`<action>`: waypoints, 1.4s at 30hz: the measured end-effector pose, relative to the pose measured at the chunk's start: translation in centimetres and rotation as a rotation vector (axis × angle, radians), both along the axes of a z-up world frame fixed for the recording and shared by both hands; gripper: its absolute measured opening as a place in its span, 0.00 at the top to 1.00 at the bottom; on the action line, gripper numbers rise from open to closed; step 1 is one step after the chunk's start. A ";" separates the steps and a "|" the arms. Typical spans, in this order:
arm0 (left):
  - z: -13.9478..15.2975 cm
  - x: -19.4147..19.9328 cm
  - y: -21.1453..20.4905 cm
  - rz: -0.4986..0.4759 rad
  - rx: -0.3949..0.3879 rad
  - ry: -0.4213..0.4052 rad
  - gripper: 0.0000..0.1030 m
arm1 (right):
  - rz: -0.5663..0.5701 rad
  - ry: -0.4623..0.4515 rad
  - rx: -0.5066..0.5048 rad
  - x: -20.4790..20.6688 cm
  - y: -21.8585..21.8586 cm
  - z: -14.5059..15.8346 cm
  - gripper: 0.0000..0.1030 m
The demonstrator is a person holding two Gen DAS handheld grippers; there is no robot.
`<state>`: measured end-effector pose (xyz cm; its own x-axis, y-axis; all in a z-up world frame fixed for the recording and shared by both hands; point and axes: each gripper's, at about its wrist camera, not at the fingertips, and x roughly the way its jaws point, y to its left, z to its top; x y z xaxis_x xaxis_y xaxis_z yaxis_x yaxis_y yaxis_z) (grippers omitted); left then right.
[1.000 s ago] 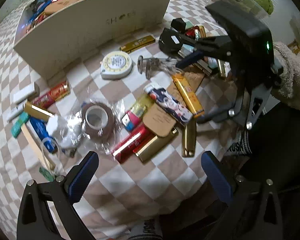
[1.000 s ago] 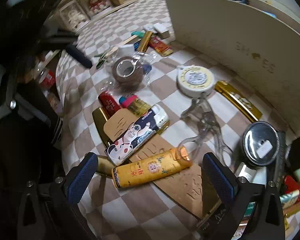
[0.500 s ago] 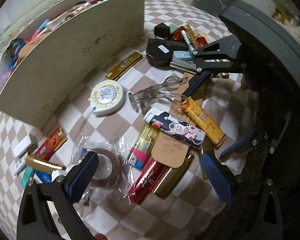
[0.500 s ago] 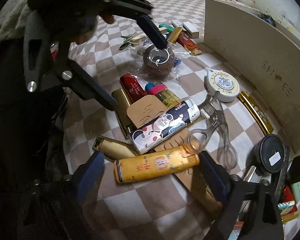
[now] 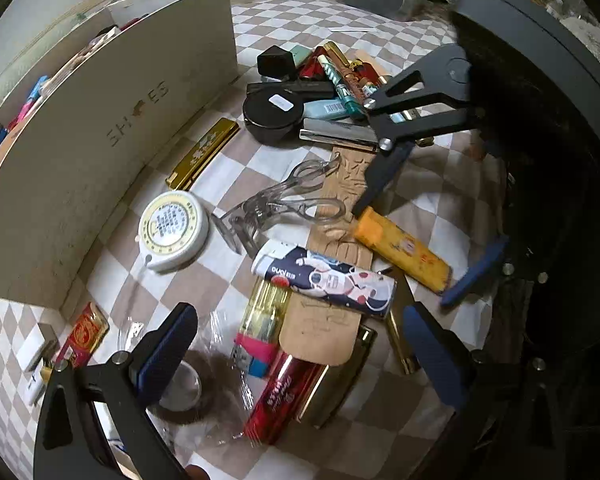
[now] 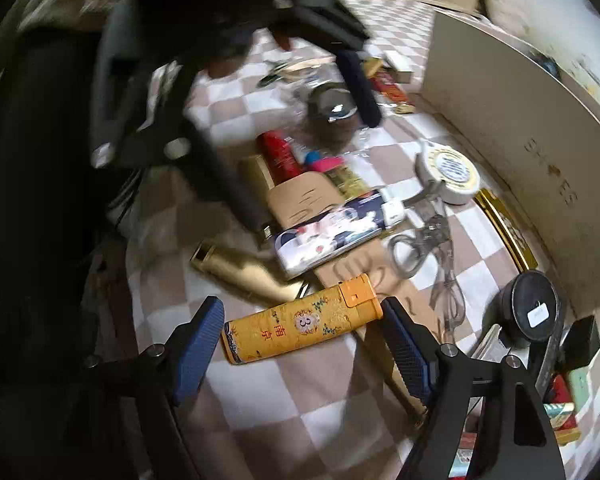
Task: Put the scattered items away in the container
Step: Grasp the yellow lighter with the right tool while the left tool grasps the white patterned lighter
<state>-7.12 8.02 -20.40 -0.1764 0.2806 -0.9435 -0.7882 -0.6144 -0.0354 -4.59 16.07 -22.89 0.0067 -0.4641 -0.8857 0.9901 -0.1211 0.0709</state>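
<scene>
Two grippers are in view, both with jaws spread wide and nothing held. In the right wrist view, the right gripper (image 6: 300,344) sits low in the frame with its blue-padded fingers on either side of the yellow lighter (image 6: 300,326), which lies flat on the checked bench cover (image 6: 260,392); whether the pads touch it cannot be told. In the left wrist view, the same lighter (image 5: 404,250) lies right of centre, one end over a tan card strip (image 5: 340,216).

The left gripper (image 5: 300,348) hangs open at the bottom of its own frame above a cluster: a white-and-navy cartoon-printed lighter (image 5: 324,276), a gold lighter with a pink base (image 5: 260,328), a red lighter (image 5: 278,396) and a tan tag (image 5: 320,332) overlapping them. A roll of brown tape in clear wrap (image 5: 188,392) lies at the lower left, partly behind the left finger.

The container (image 5: 100,140), a cream box marked with faint lettering, stands in the upper left with several items already inside. Just beside its wall lie a round white tape measure (image 5: 174,230) and a gold harmonica (image 5: 204,152). A clear eyelash curler (image 5: 280,204) lies at centre. A black round compact (image 5: 274,110) and a pile of small items occupy the upper centre.
</scene>
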 end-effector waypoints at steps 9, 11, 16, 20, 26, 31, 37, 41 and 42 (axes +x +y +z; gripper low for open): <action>0.2 -0.5 -0.3 -0.002 -0.013 0.021 0.00 | 0.117 0.170 0.068 2.8 0.2 -0.1 0.03; 0.3 -0.6 -0.5 -0.002 -0.014 0.019 0.00 | 0.158 0.202 0.093 3.4 0.2 -0.4 0.03; 0.0 0.1 -0.8 -0.010 -0.024 0.016 0.00 | 0.181 0.239 0.119 3.5 0.5 0.0 0.03; -0.2 0.3 -1.0 -0.010 -0.025 0.019 0.00 | 0.170 0.247 0.117 3.1 -0.1 0.2 0.03; -0.3 0.3 -1.2 -0.012 -0.026 0.028 0.00 | 0.177 0.232 0.127 3.5 -2.1 0.4 0.15; -0.4 0.2 -1.0 -0.018 -0.024 0.026 0.00 | 0.139 0.188 0.125 3.0 -2.5 1.0 0.21; -0.2 0.1 0.2 -0.046 0.000 0.007 0.00 | 0.025 0.085 0.099 1.4 -2.2 1.9 0.21; -0.3 0.2 0.3 -0.065 0.006 -0.009 0.00 | -0.064 -0.004 0.076 -0.1 -1.7 2.6 0.21; -0.3 0.3 0.0 -0.072 0.007 -0.009 0.00 | -0.087 -0.028 0.069 -0.5 -1.6 2.7 0.21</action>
